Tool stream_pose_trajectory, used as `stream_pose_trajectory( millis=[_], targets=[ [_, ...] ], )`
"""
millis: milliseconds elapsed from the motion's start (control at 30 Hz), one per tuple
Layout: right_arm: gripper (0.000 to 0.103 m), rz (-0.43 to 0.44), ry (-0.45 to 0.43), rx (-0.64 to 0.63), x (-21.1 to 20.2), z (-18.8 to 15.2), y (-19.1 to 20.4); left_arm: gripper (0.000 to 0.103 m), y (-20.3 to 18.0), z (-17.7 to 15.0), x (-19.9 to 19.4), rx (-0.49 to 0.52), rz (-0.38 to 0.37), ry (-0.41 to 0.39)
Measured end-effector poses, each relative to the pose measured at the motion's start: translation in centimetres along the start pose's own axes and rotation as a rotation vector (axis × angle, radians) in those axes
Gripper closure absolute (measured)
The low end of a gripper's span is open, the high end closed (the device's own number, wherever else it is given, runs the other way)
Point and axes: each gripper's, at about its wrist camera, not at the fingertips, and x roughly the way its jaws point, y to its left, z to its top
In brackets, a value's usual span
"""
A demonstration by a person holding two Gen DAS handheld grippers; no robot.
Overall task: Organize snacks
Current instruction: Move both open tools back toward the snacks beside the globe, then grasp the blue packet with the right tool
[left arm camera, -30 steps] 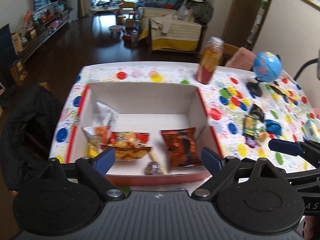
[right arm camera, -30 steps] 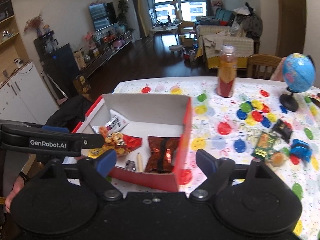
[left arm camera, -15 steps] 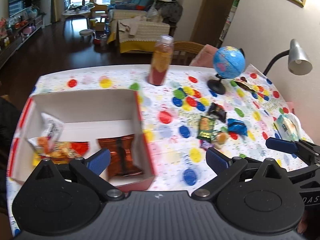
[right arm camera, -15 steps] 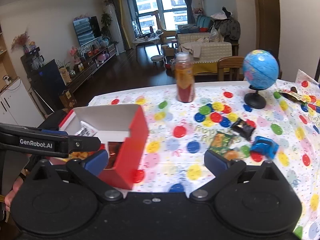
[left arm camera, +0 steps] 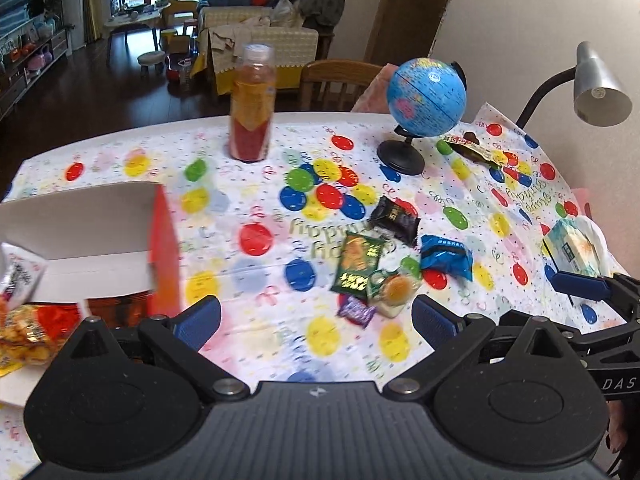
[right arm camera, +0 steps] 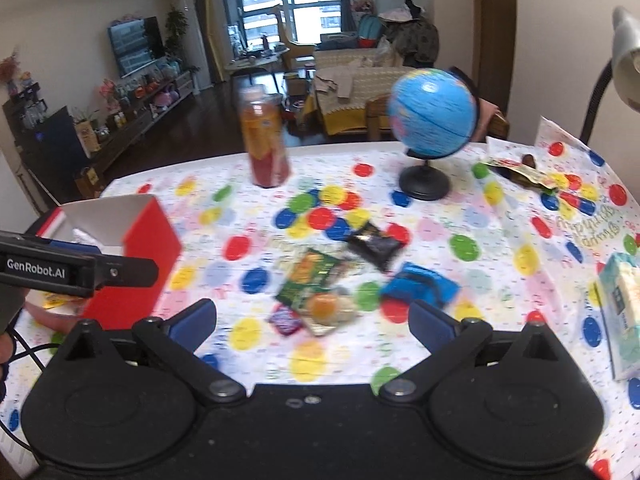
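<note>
The left tool (left arm camera: 316, 318) stood wide with nothing between its blue pads, which had just finished spreading, and the right tool (right arm camera: 312, 318) was likewise wide and empty after the same opening. Both hung above the worktop (left arm camera: 248, 276), which wore a cloth printed with coloured balloons. Just ahead of each tool lay a loose cluster of snacks: a small purple candy (left arm camera: 357, 311) nearest, touching a clear packet with an orange centre (left arm camera: 394, 290), and a green packet (left arm camera: 357, 262) that overlapped the clear one. Beyond those sat a black packet (left arm camera: 395, 218), and to its right a blue packet (left arm camera: 447, 258). Off to the left stood the red box (left arm camera: 162, 248) with its white inside, open at the top, holding an orange snack bag (left arm camera: 28, 334) and a white wrapper (left arm camera: 18, 276). Farther back an orange drink bottle (left arm camera: 253, 104) stood upright, well apart from a blue globe (left arm camera: 427, 98) on its black stand. A tissue pack (left arm camera: 576, 248) lay near the right edge, under a grey desk lamp (left arm camera: 598, 88).
</note>
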Motion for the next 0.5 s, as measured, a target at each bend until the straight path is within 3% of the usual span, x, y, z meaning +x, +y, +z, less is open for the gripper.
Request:
stream_pose_trajectory(
  millis=[233,500],
  targets=[
    [0.002,-0.039,0.029,0.019,2.3,0.4,-5.8,0.001,-4.2,0.7,4.3,0.071,0.039,0.019],
    [0.006,-0.055,0.077,-0.088,6.4,1.0,-9.7,0.001,-7.5,0.4,9.9,0.092,0.088,0.084]
  ],
)
